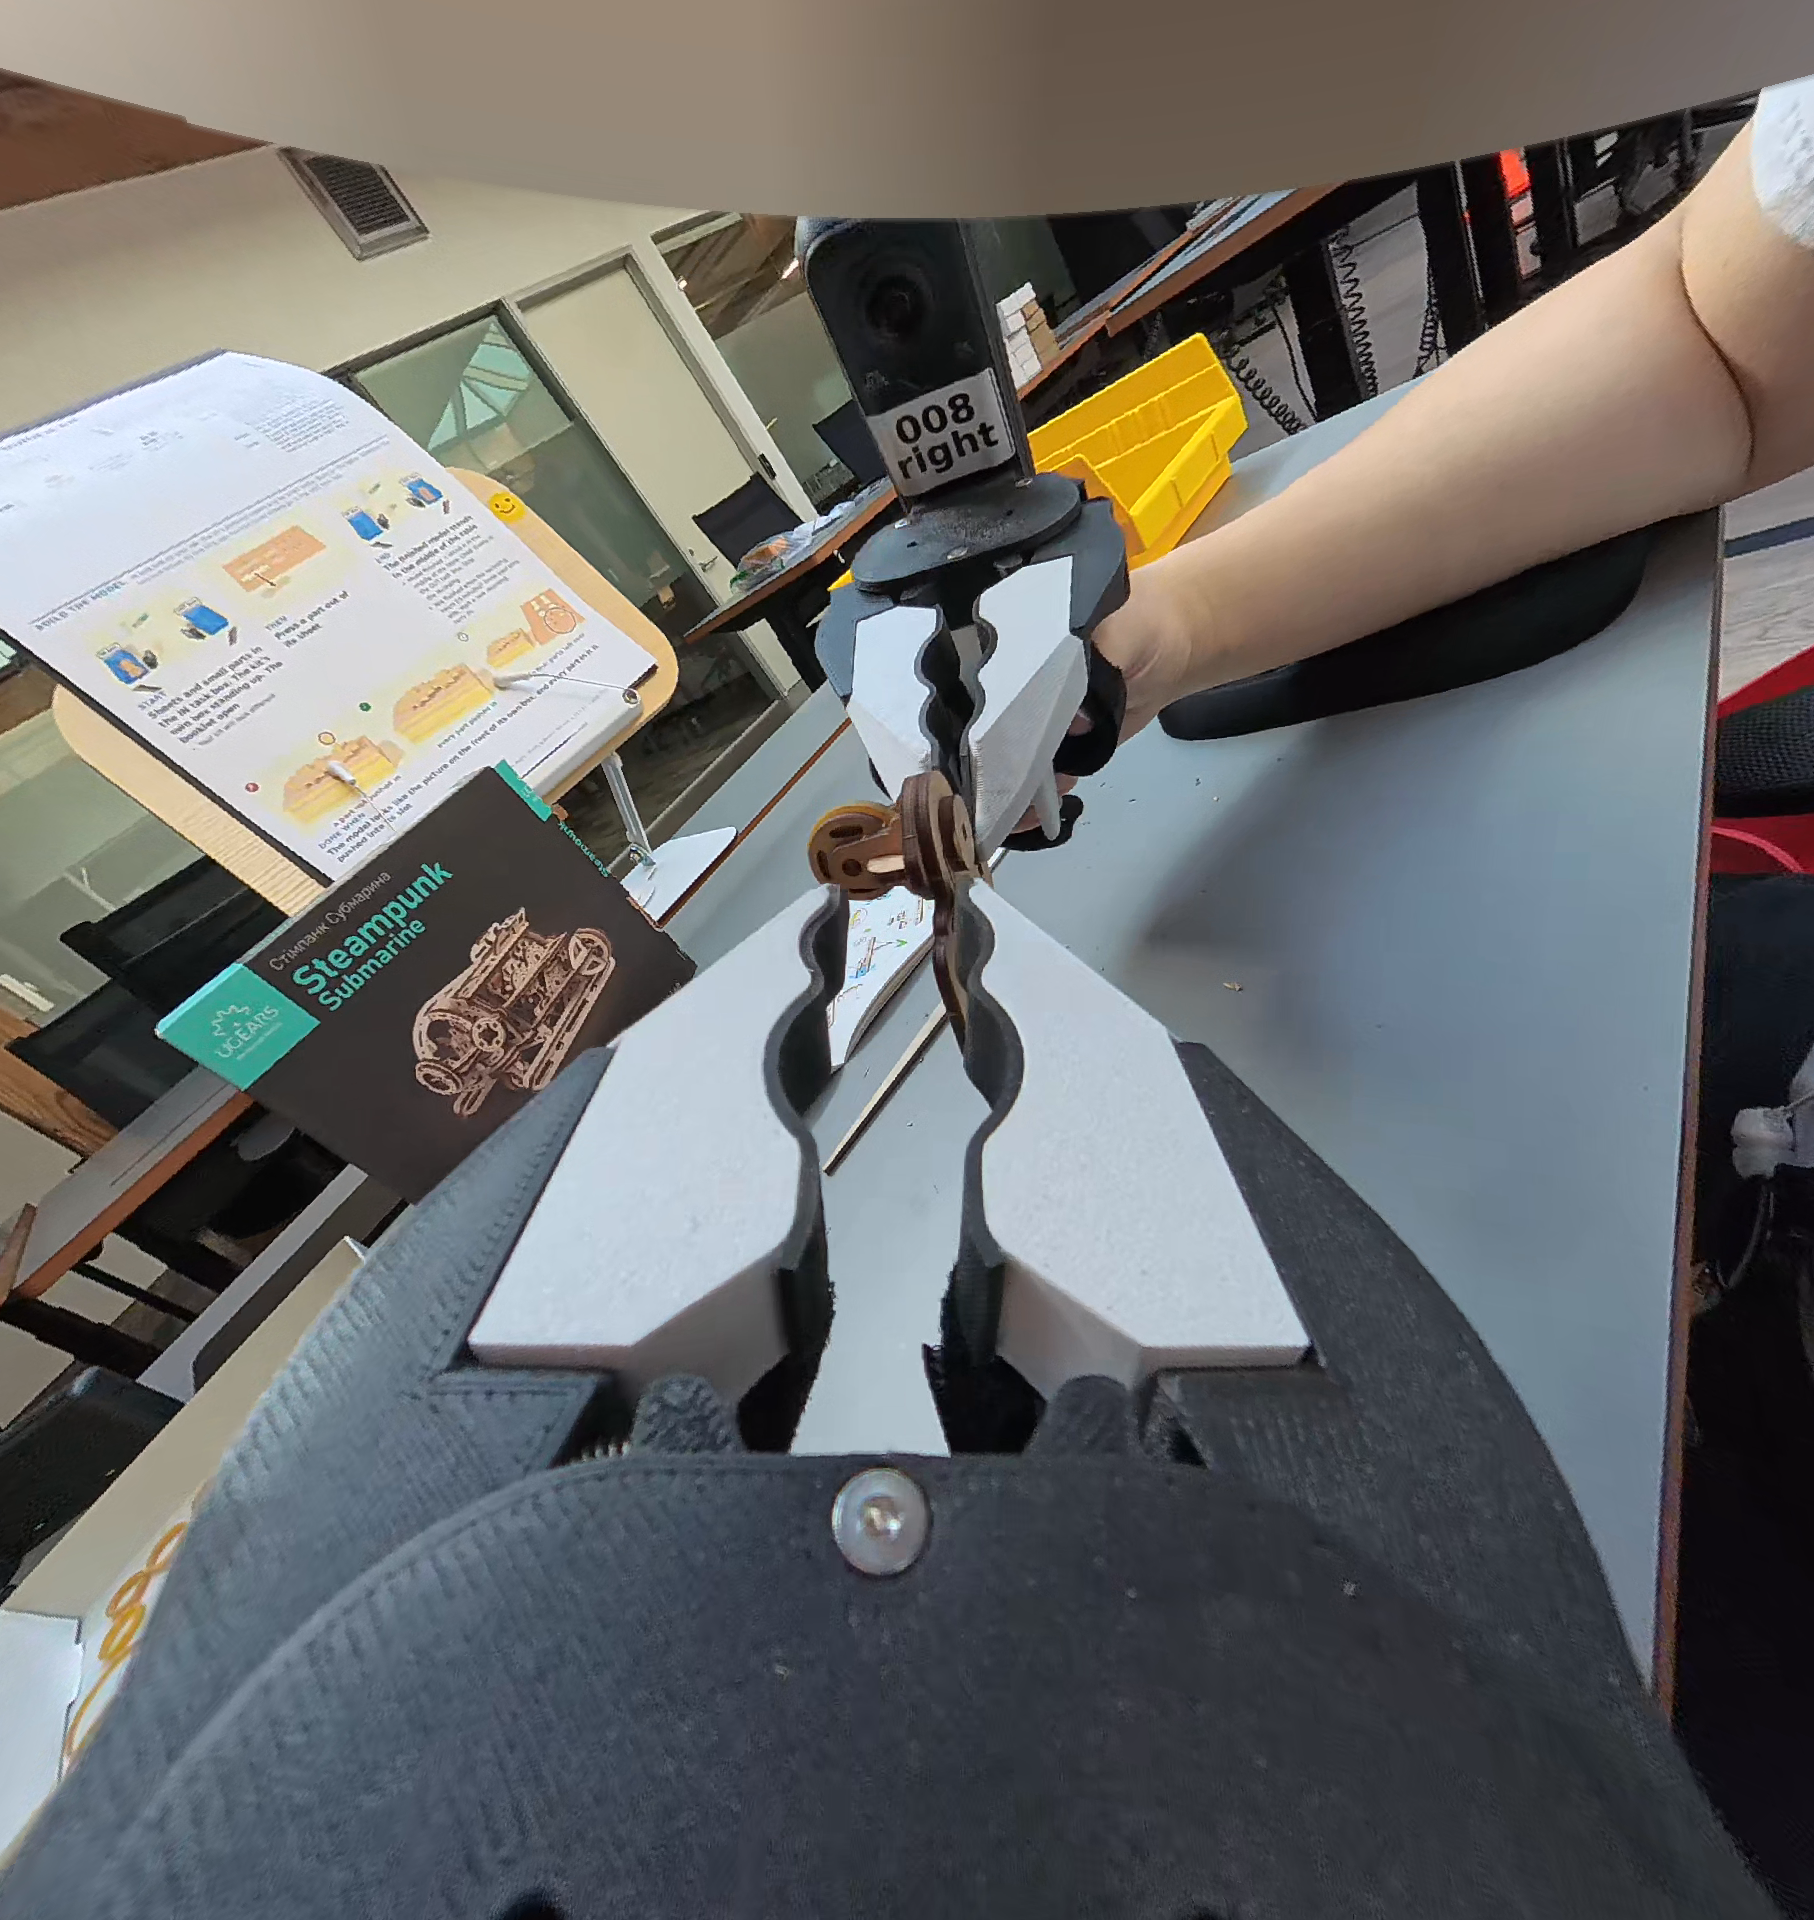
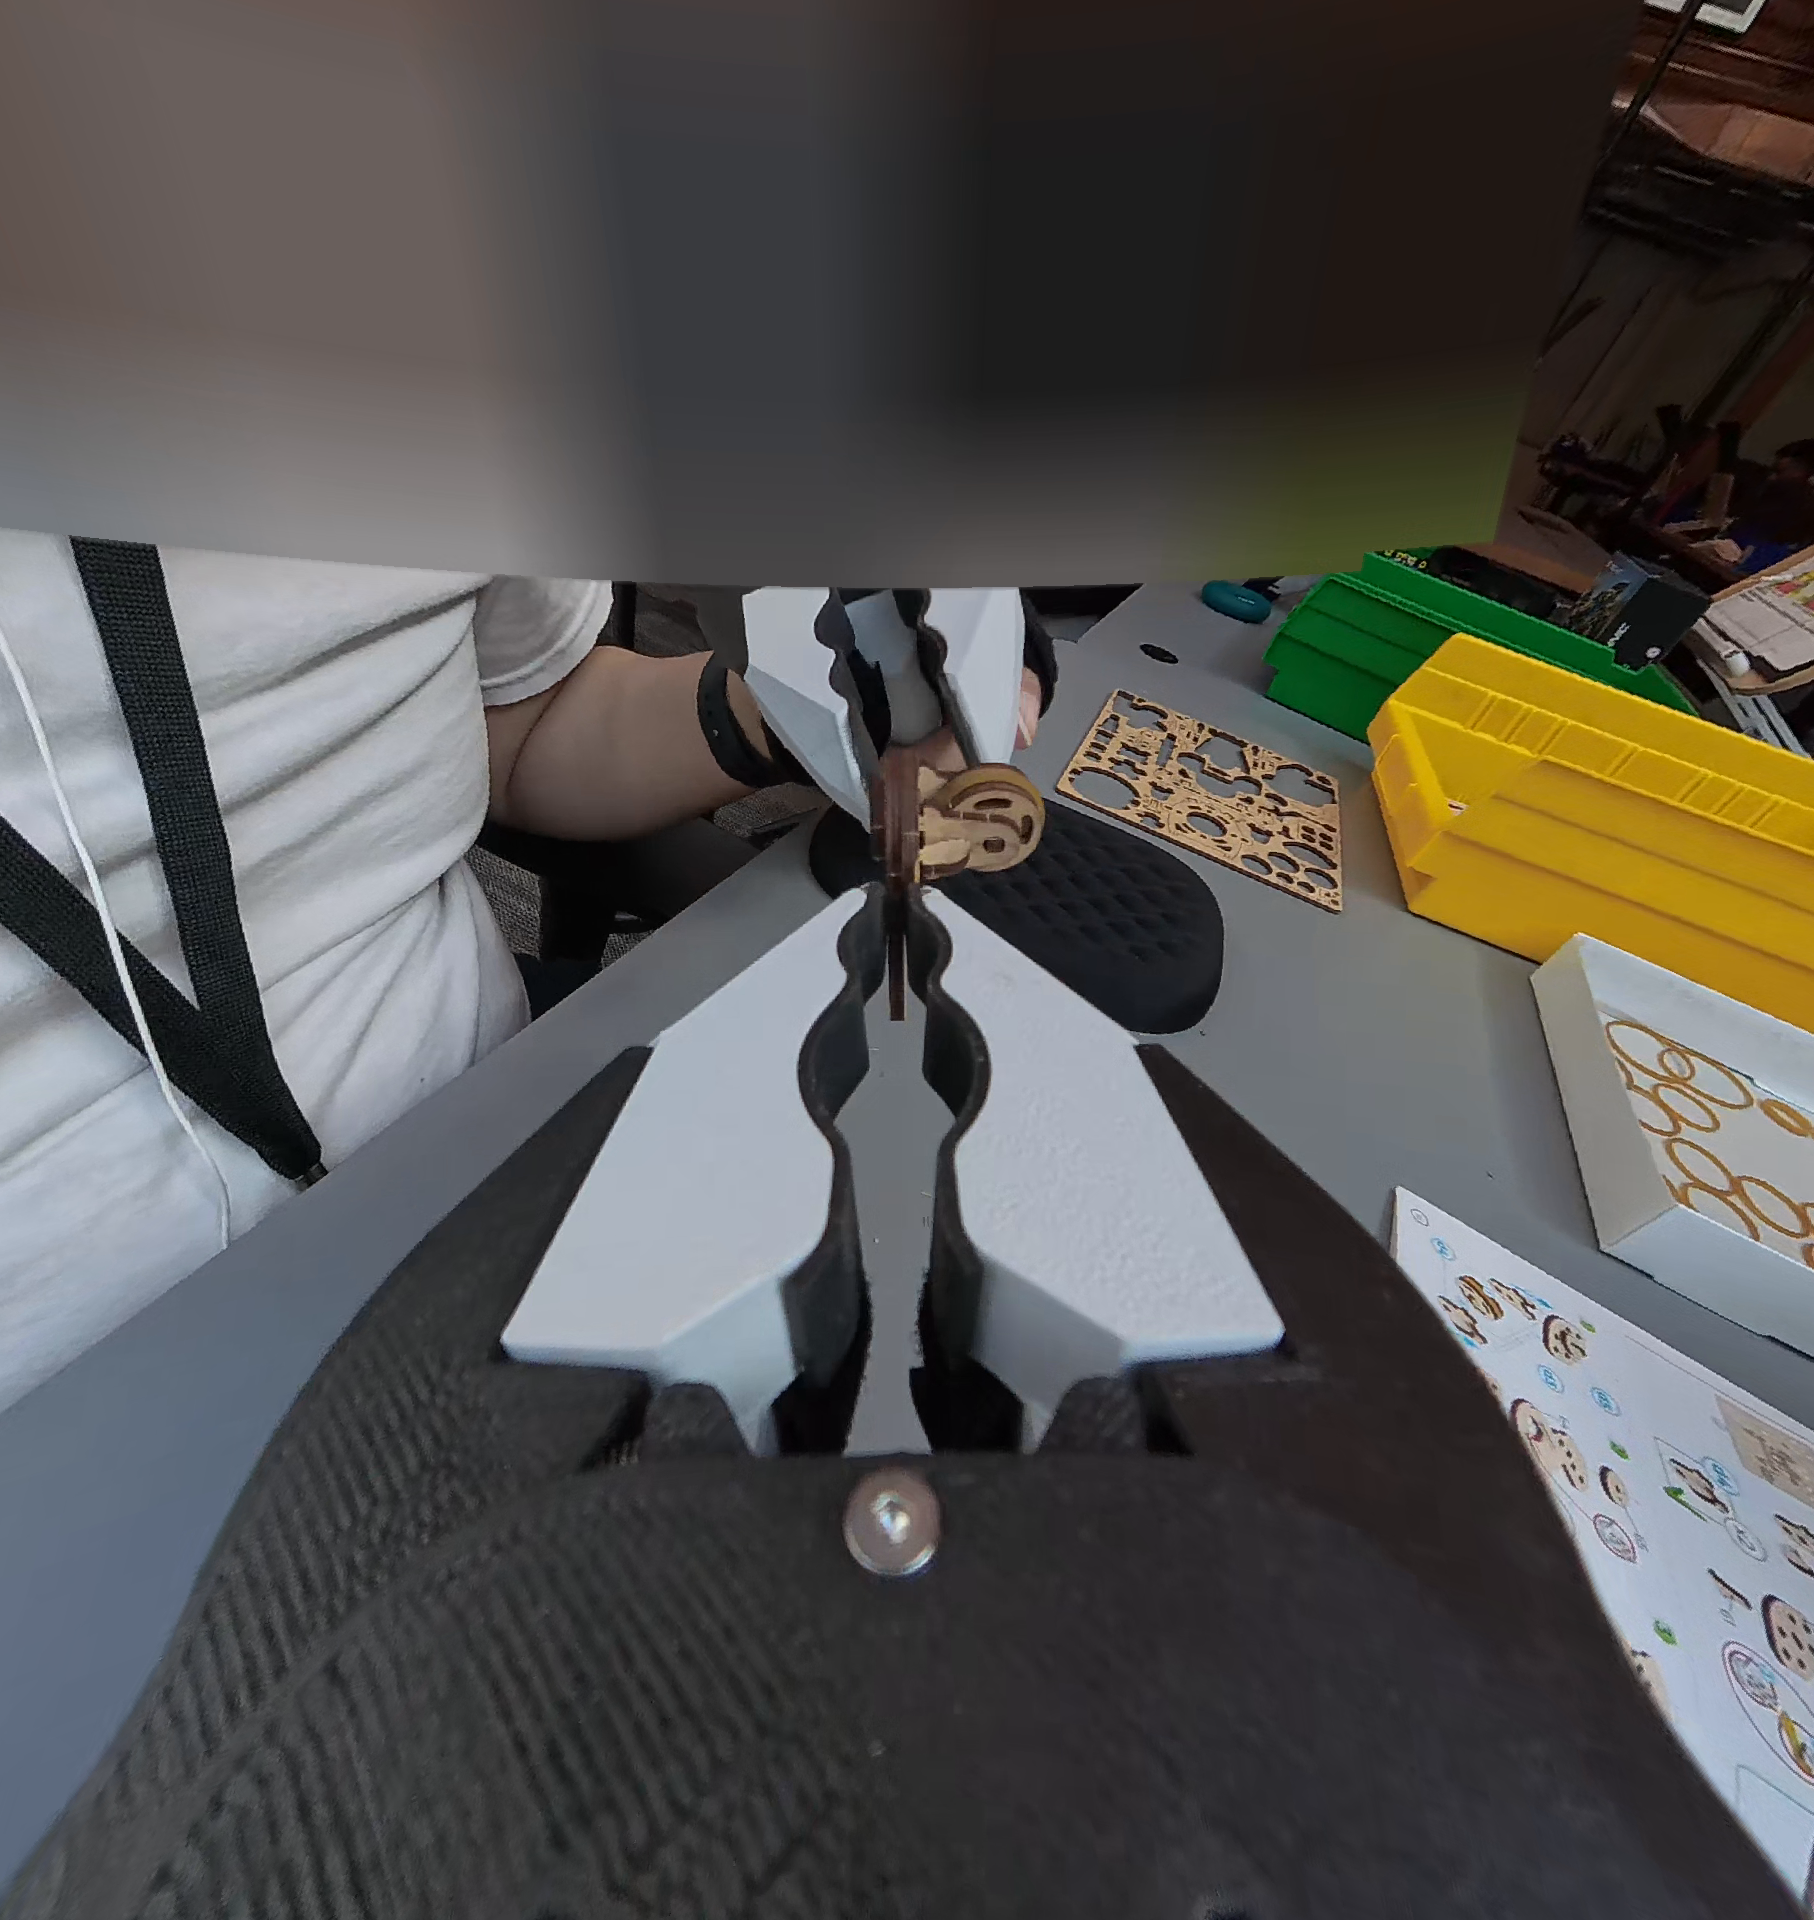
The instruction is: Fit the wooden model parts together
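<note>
A small wooden assembly (image 1: 887, 847) hangs in the air between my two grippers, above the grey table (image 1: 1402, 987). It is a dark thin plate seen edge-on with a tan round part on one side. My left gripper (image 1: 908, 904) is shut on a thin dark strip (image 1: 953, 971) at the lower end. My right gripper (image 1: 947, 784) faces it from the far side, shut on the plate. In the right wrist view the right gripper (image 2: 895, 906) pinches the thin plate (image 2: 895, 966), and the left gripper (image 2: 887, 774) holds the assembly (image 2: 970, 821) from the opposite side.
A punched-out wooden sheet (image 2: 1204, 800), a black wrist pad (image 2: 1100, 925), yellow bins (image 2: 1609, 800) and green bins (image 2: 1402, 634) lie behind. A white tray of rubber rings (image 2: 1713, 1122) and an instruction sheet (image 2: 1661, 1507) lie right. A booklet stand (image 1: 259, 582) and kit box (image 1: 415, 977) stand left. The grippers are tip to tip, or close to it.
</note>
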A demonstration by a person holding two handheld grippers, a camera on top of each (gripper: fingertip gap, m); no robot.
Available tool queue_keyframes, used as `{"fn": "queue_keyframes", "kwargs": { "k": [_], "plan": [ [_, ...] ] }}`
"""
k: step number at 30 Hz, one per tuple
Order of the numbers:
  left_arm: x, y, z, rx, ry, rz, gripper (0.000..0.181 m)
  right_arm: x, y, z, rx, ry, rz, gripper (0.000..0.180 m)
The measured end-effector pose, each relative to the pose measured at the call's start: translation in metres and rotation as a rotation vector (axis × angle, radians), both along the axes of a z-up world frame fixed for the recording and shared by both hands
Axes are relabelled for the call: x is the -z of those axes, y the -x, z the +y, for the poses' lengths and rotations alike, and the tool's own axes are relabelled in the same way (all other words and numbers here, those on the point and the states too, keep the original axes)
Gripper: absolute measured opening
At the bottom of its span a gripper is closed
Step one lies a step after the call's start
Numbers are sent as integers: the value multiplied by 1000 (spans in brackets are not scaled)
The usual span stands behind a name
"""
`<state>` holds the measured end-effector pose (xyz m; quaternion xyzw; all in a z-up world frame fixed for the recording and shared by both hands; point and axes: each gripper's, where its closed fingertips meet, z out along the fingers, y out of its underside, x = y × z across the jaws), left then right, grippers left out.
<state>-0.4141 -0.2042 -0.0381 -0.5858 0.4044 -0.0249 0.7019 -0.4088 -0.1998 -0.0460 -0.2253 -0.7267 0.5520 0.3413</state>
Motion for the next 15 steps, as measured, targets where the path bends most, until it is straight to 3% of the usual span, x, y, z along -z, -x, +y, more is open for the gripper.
{"fn": "queue_keyframes", "kwargs": {
  "k": [8, 15],
  "plan": [
    [2, -3, -3, 1, -63, 63, 13, 4, 0, -2, 18, -90, 30, 2],
    [-2, -1, -5, -30, -136, 114, 12, -12, 3, 1, 80, -115, 94, 17]
  ]
}}
